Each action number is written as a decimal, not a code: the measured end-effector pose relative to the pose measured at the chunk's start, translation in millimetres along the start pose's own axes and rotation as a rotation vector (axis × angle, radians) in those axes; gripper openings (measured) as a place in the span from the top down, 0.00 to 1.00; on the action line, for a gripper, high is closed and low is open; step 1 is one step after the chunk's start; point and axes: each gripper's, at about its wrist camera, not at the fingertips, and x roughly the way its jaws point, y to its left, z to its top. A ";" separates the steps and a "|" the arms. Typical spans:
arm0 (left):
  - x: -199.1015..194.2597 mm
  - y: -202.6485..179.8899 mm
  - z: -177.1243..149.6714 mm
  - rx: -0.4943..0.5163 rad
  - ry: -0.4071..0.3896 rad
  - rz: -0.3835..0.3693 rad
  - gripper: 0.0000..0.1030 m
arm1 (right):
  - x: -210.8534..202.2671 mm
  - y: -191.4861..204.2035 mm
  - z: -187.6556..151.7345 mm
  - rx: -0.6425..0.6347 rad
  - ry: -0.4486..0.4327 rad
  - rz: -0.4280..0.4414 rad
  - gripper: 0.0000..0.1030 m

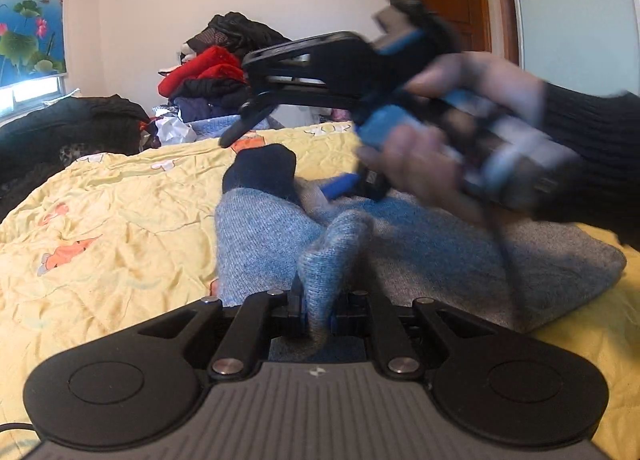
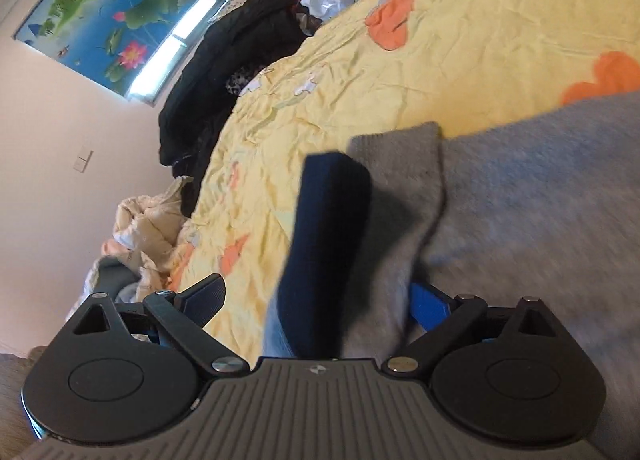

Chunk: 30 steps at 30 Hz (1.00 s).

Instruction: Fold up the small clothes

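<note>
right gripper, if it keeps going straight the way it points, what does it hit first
Most likely the grey knitted sock with the dark navy cuff, which already lies between the open right gripper's fingers. Past it is the yellow bedsheet with orange patches, though depth is hard to judge.

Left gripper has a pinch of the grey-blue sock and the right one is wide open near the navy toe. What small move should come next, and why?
Probably close the right gripper on the sock by its navy toe. The left gripper already pinches a ridge of it, and the toe end lies loose between the open right fingers, so both ends could then be folded together.
</note>
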 end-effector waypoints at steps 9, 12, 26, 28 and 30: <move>-9.5 -19.9 15.7 0.092 -0.049 -0.063 0.90 | -20.3 5.0 9.8 -0.221 -0.028 -0.124 0.76; -8.1 -42.2 27.4 0.106 -0.077 -0.153 0.90 | -65.5 0.9 15.3 -0.296 -0.061 -0.154 0.77; 43.0 -140.8 31.1 0.221 0.074 -0.419 0.90 | -167.0 -117.2 -3.4 -0.206 -0.157 -0.353 0.78; 45.3 -134.8 35.0 0.230 0.090 -0.465 0.85 | -169.2 -124.5 -6.4 -0.159 -0.199 -0.325 0.74; 39.6 -115.1 40.5 0.210 0.123 -0.546 0.71 | -176.8 -127.3 -6.9 -0.100 -0.244 -0.300 0.55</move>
